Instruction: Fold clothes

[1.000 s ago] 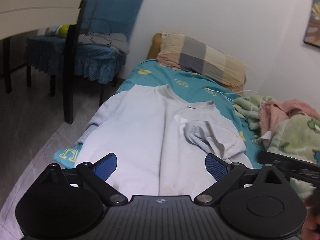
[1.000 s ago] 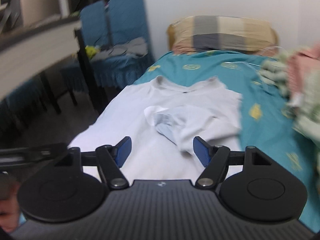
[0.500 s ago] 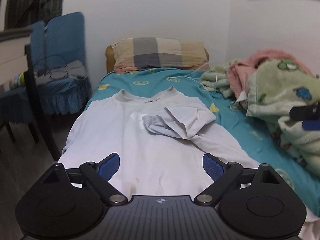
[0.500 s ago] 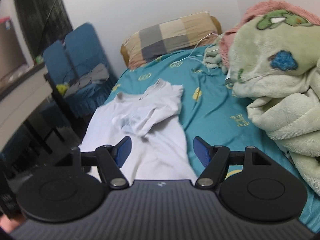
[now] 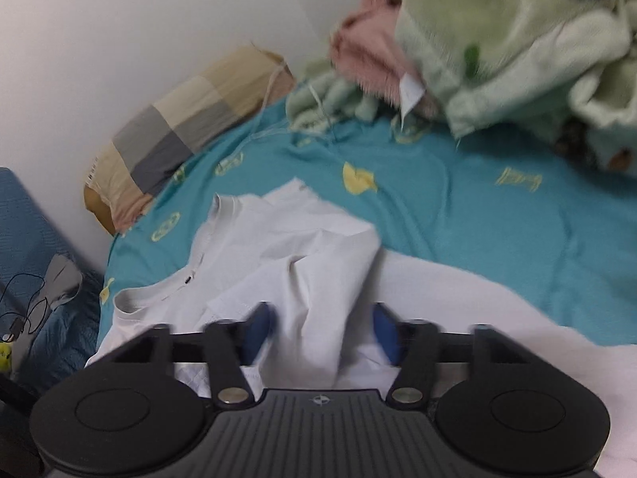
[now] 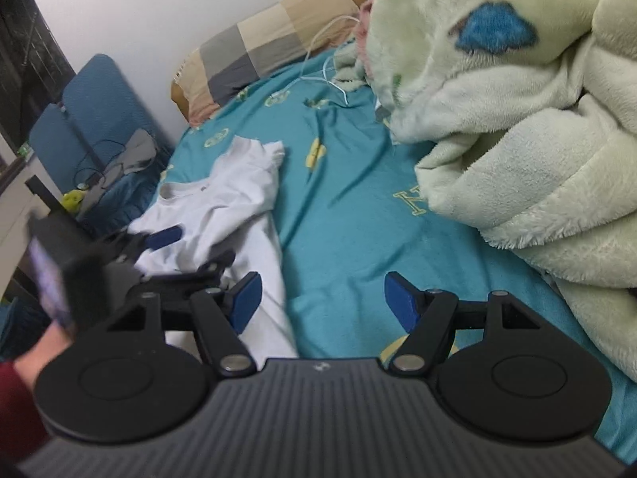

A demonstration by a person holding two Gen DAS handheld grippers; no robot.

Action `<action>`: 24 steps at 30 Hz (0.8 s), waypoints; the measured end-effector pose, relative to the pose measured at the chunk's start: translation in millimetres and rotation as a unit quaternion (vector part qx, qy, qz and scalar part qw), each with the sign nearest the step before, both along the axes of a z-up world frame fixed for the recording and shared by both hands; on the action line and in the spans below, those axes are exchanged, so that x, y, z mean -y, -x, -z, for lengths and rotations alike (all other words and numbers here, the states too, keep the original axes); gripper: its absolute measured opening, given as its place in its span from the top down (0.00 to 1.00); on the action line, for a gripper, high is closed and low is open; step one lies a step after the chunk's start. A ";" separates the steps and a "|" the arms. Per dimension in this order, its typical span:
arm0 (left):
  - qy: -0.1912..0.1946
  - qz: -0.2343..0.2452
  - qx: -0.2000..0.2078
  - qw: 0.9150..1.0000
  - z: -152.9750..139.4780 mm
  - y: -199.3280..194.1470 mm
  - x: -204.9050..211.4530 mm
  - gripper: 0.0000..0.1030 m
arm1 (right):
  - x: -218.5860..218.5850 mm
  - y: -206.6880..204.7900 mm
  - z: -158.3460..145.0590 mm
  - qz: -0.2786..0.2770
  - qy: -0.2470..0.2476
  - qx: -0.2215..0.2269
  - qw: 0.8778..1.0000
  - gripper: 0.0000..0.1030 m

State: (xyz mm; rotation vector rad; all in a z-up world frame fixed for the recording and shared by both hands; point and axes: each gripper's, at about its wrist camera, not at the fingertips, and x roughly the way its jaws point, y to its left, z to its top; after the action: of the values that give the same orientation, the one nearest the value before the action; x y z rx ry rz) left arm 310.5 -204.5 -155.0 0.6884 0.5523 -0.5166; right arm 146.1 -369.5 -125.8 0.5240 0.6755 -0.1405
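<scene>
A white shirt (image 5: 278, 247) lies spread on the teal bed sheet (image 5: 458, 219), collar toward the pillow, with one sleeve folded in over the chest. My left gripper (image 5: 320, 330) is down on that folded part and its jaws are closing. A raised fold of the shirt fills the gap and both blue pads touch it. The right wrist view shows the shirt (image 6: 239, 195) with the left gripper (image 6: 187, 247) on it. My right gripper (image 6: 322, 302) stands open above the sheet (image 6: 350, 207), by the shirt's right edge, with nothing held.
A checked pillow (image 6: 270, 44) lies at the head of the bed. A green fleece blanket (image 6: 517, 119) and a pink one (image 5: 370, 47) are heaped on the right. A white cable (image 6: 326, 63) trails across the sheet. A blue chair (image 6: 99, 119) stands left of the bed.
The left gripper rolled, swung toward the shirt's sleeve side and dropped onto it, and its jaws narrowed around the fold. The right gripper shifted over the bare sheet, still open.
</scene>
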 end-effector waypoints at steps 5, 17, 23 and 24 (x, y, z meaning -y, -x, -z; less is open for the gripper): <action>0.138 -0.065 -0.063 0.986 -36.6 -54.1 -21.1 0.95 | 0.7 -9.1 11.1 0.002 -0.019 -0.015 1.000 0.32; 0.344 -0.352 -0.200 0.847 -63.3 -214.7 -94.0 0.98 | -95.6 -41.5 50.6 -0.165 0.062 -0.087 0.980 0.30; 0.299 -0.391 -0.200 0.847 -10.6 -239.0 -106.1 0.96 | -106.7 -36.7 50.5 -0.199 0.076 -0.075 0.974 0.30; 0.305 -0.383 -0.198 0.849 -5.9 -236.4 -108.9 0.96 | -105.8 -38.5 51.9 -0.200 0.073 -0.076 0.974 0.30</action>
State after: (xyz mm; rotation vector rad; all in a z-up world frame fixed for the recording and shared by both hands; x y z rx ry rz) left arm 546.9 -95.6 -149.1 -0.2841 0.9327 -0.0446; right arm 184.6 -263.7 -177.6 0.2290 0.8997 0.1486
